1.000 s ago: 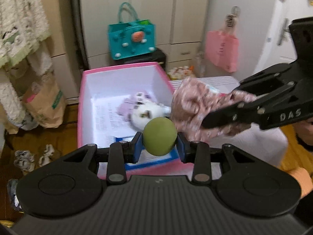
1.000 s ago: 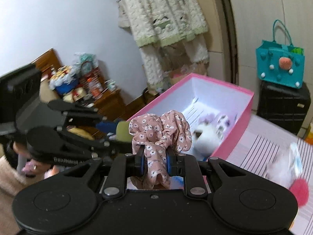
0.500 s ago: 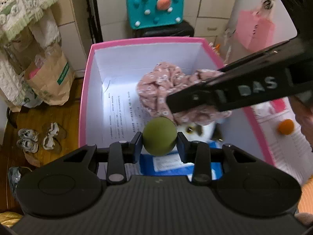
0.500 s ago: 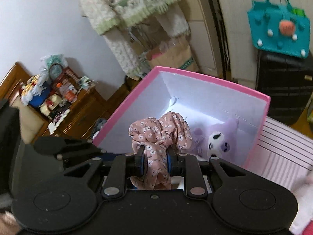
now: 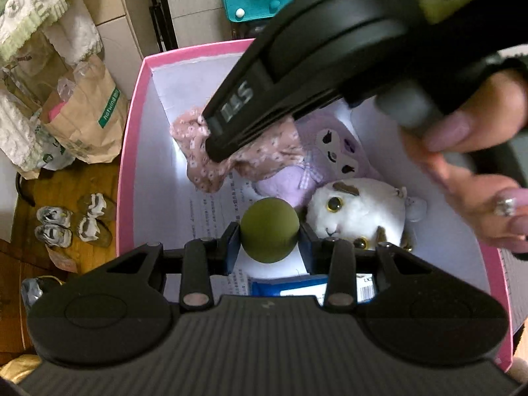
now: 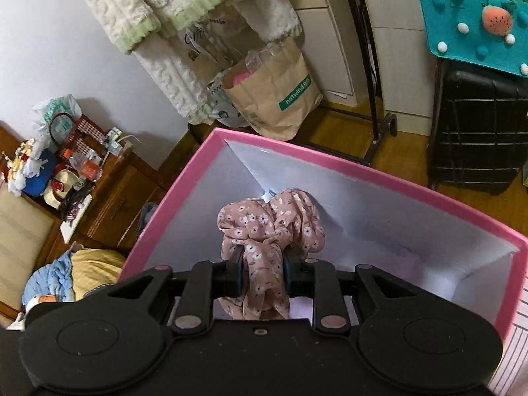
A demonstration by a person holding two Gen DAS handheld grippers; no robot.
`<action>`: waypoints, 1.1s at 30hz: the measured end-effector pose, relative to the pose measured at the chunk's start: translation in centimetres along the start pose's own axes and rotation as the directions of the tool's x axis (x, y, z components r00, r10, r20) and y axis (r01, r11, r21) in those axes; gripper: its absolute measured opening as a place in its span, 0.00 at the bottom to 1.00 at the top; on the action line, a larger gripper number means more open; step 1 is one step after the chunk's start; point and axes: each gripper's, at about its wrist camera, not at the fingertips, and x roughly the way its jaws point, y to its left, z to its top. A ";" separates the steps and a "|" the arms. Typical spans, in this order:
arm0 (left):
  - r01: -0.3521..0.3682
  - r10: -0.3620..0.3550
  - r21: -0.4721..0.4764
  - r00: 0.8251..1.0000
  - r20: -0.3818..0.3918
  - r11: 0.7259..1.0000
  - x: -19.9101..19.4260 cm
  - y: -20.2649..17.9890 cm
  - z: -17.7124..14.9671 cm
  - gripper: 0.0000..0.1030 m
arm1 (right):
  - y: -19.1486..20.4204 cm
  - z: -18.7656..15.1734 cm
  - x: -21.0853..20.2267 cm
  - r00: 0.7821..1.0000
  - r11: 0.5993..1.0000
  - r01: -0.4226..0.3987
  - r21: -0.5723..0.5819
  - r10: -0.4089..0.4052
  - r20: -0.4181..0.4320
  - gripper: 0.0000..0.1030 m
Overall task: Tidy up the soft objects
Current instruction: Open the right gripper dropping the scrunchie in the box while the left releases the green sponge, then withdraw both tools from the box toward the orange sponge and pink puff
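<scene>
My left gripper [image 5: 269, 242] is shut on an olive green ball [image 5: 270, 234], held over the near part of the pink box [image 5: 128, 151]. My right gripper [image 6: 263, 269] is shut on a pink floral scrunchie [image 6: 270, 227], inside the box [image 6: 330, 160] near its far left corner. In the left wrist view the right gripper's finger [image 5: 250, 112] crosses above the scrunchie [image 5: 211, 161]. A purple plush [image 5: 333, 155] and a white cat plush [image 5: 359, 213] lie in the box on printed paper.
A brown paper bag [image 5: 85, 122] and small shoes [image 5: 69, 224] are on the wooden floor left of the box. A teal felt bag [image 6: 478, 23] sits on a black suitcase [image 6: 478, 125]. Knit clothes [image 6: 165, 6] hang on a rack. A wooden cabinet [image 6: 99, 198] stands at left.
Both grippers have moved forward and down over the box. The scrunchie has gone from above the box's middle to low inside it near the far left corner. The ball stays gripped.
</scene>
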 end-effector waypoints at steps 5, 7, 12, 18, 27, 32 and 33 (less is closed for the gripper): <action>-0.002 0.002 -0.002 1.000 -0.012 1.000 0.3 0.2 0.7 0.44 | 0.1 0.2 -0.1 1.000 1.000 0.003 0.000 -0.003 -0.005 0.53; 0.003 -0.003 0.002 1.000 0.001 1.000 -0.1 0.2 0.6 0.47 | 0.1 0.1 -0.9 1.000 1.000 0.008 -0.006 -0.008 0.011 0.55; 0.038 -0.038 0.020 0.998 0.041 0.999 -2.4 -0.1 -0.4 0.58 | 0.2 -1.3 -4.5 0.998 0.999 0.010 -0.039 -0.007 0.062 0.55; -0.010 0.004 0.043 0.992 0.124 0.999 -6.0 0.0 -2.4 0.59 | 1.5 -4.4 -9.4 0.992 0.994 0.026 -0.109 -0.012 0.125 0.55; -0.018 0.011 0.046 0.989 0.148 0.999 -10.8 -0.2 -5.2 0.60 | 4.1 -8.7 -14.8 0.983 0.979 0.051 -0.199 -0.014 0.182 0.55; -0.034 0.019 0.077 0.982 0.187 0.996 -13.9 -1.2 -6.6 0.61 | 5.9 -10.6 -17.1 0.983 0.971 0.045 -0.237 -0.001 0.183 0.55; -0.032 0.014 0.091 0.981 0.191 0.995 -14.5 -1.6 -6.9 0.61 | 6.2 -11.0 -17.6 0.983 0.969 0.041 -0.242 0.004 0.184 0.55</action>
